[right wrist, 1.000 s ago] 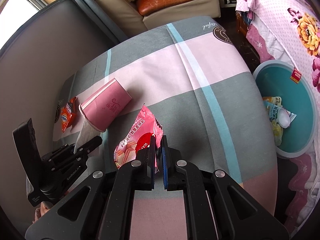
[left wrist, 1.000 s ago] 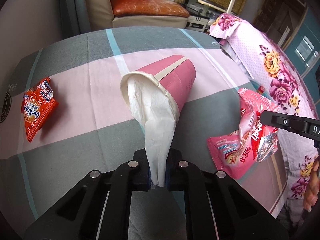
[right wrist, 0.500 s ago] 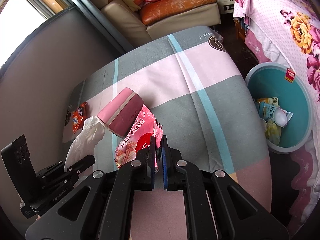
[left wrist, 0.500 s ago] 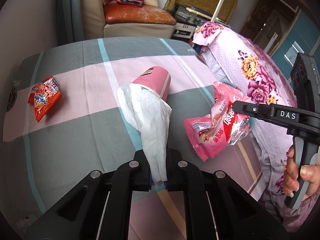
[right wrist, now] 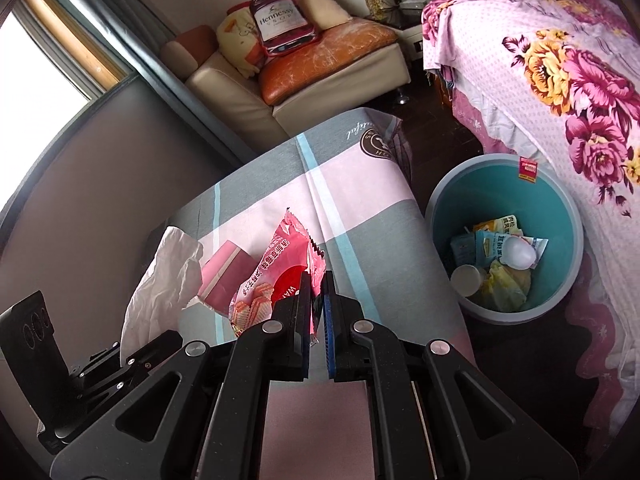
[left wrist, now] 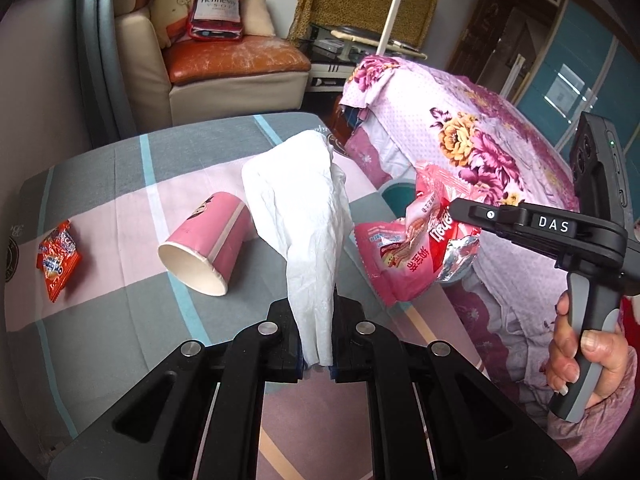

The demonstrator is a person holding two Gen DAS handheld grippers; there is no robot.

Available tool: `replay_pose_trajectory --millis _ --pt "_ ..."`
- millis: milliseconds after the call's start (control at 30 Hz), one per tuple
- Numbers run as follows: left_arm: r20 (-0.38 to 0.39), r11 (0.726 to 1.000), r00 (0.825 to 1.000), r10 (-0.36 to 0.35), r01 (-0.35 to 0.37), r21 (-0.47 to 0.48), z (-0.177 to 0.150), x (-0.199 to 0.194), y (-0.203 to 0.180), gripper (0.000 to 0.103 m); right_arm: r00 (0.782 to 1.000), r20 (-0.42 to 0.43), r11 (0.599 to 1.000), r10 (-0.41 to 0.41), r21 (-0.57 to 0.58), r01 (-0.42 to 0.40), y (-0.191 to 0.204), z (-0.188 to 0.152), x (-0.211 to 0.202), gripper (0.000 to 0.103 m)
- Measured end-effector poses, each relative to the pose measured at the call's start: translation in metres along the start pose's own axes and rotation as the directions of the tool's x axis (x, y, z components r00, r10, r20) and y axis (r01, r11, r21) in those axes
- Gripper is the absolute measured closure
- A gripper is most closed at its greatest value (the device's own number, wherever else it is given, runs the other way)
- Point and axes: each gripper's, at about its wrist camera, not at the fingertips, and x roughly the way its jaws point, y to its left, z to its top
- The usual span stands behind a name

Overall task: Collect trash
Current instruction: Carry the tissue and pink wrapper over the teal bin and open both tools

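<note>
My left gripper is shut on a crumpled white tissue, held up above the table. A pink paper cup lies on its side on the checked tablecloth, empty, its mouth facing me. An orange snack packet lies at the table's left. My right gripper is shut on a pink wafer wrapper, which also hangs at the right of the left wrist view as the wrapper. The teal trash bin stands on the floor right of the table, with several pieces of trash inside.
A bed with a floral pink cover runs along the right, close to the bin. A cream sofa with cushions stands beyond the table's far edge. A person's hand grips the right tool's handle.
The tissue has come out of the cup, which now lies empty on the table. Both grippers have risen and swung right with their loads; the bin shows more fully.
</note>
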Motion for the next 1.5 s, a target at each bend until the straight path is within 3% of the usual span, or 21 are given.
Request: replay_pose_trajectory --millis 367,667,967,1367,1400,1467,1500 --pt "-0.112 0.994 0.994 0.006 0.007 0.113 0.032 0.079 -0.08 0.094 0.987 0.127 0.985 -0.1 0.15 0.08 -0.099 0.023 -0.042 0.097" --pt "-0.189 0.984 0.982 0.016 0.018 0.178 0.042 0.132 -0.127 0.094 0.977 0.15 0.965 -0.152 0.235 0.114 -0.163 0.031 -0.051 0.097" --pt "-0.239 0.978 0.971 0.022 0.028 0.206 0.043 0.162 -0.147 0.094 0.971 0.149 0.945 -0.186 0.296 0.136 -0.199 0.031 -0.049 0.097" --pt "-0.268 0.978 0.963 0.006 0.05 0.204 0.049 0.189 -0.16 0.092 0.963 0.116 0.928 -0.244 0.315 0.197 -0.215 0.03 -0.036 0.097" --pt "-0.27 0.978 0.963 0.007 0.049 0.201 0.05 0.191 -0.161 0.087 0.962 0.114 0.928 -0.246 0.315 0.2 -0.215 0.03 -0.034 0.097" --pt "-0.267 0.98 0.964 0.01 0.043 0.193 0.052 0.193 -0.16 0.055 0.962 0.106 0.927 -0.25 0.313 0.207 -0.215 0.031 -0.031 0.097" --pt "-0.25 0.981 0.968 0.017 0.032 0.19 0.052 0.192 -0.158 0.029 0.962 0.102 0.927 -0.252 0.312 0.209 -0.215 0.031 -0.03 0.097"
